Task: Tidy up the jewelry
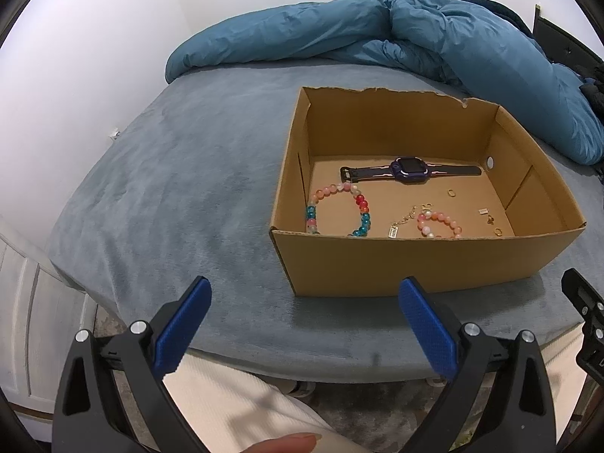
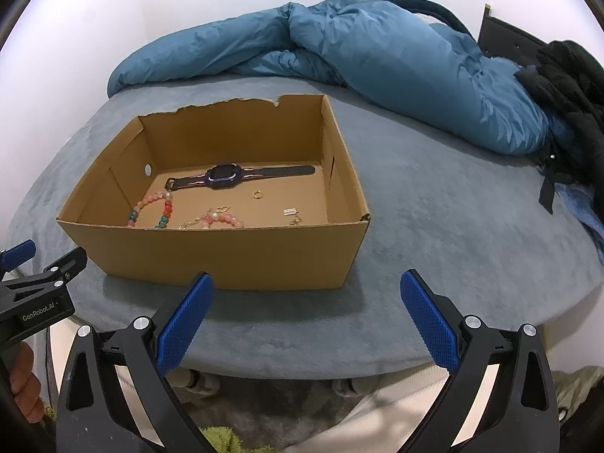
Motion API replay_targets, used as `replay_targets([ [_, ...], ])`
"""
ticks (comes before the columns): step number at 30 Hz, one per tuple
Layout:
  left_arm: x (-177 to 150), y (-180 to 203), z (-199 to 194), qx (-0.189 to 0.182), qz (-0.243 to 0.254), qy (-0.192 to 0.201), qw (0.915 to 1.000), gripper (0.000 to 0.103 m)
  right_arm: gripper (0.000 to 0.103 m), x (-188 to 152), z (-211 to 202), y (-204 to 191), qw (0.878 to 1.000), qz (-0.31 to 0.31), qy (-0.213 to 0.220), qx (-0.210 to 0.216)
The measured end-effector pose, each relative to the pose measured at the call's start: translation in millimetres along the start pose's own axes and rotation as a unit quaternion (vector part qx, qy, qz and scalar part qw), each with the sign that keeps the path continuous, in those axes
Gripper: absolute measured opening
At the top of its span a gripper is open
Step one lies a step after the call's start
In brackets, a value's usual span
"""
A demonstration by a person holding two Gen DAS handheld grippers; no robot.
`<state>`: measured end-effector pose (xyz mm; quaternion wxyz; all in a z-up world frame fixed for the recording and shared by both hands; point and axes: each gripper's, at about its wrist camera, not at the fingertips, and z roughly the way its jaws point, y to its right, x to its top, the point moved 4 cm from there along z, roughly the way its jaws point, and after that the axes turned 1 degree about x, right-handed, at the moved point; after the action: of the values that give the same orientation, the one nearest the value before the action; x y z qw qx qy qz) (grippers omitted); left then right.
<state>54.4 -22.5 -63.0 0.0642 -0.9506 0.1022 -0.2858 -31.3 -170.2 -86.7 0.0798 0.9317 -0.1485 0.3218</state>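
— Where did the jewelry sit?

— All of it lay inside the cardboard box [image 1: 411, 260], which rested on the grey-blue bed cover [image 1: 181, 188]. A purple watch [image 1: 409, 170] stretched flat along the far side of the box floor. The multicolour bead bracelet [image 1: 338, 209] curled at the near left, its far end touching the watch strap. The smaller pink bracelet [image 1: 439, 224] lay near the front wall, a gold chain [image 1: 404, 221] just beside it. A gold ring [image 1: 451, 192] sat alone toward the middle; small gold pieces [image 1: 490, 221] were scattered at the near right — too small for me to tell apart.

— And your jaws?

— My left gripper [image 1: 305, 324] hung off the bed's near edge, blue pads spread wide, gripping nothing. My right gripper [image 2: 306, 321] was the same — jaws well apart, empty, short of the box's front wall. Neither touched the box.

— Anything else noted?

— A rumpled blue duvet [image 2: 377, 56] heaped beyond the box, dark clothing [image 2: 566, 87] at the far right.
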Motion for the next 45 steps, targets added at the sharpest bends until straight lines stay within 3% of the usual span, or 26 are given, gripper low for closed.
replay_targets([
  [23,-1.3,-17.8,3.5,0.016,-0.005,-0.005,0.9998,0.097,0.095,-1.3,1.9,1.9,1.000,0.001,-0.007,-0.006],
  [45,10.3,-33.4,-0.7,0.005,0.001,-0.043,0.9991,0.097,0.095,12.6,5.9,-18.6,0.998,0.016,-0.060,0.000],
])
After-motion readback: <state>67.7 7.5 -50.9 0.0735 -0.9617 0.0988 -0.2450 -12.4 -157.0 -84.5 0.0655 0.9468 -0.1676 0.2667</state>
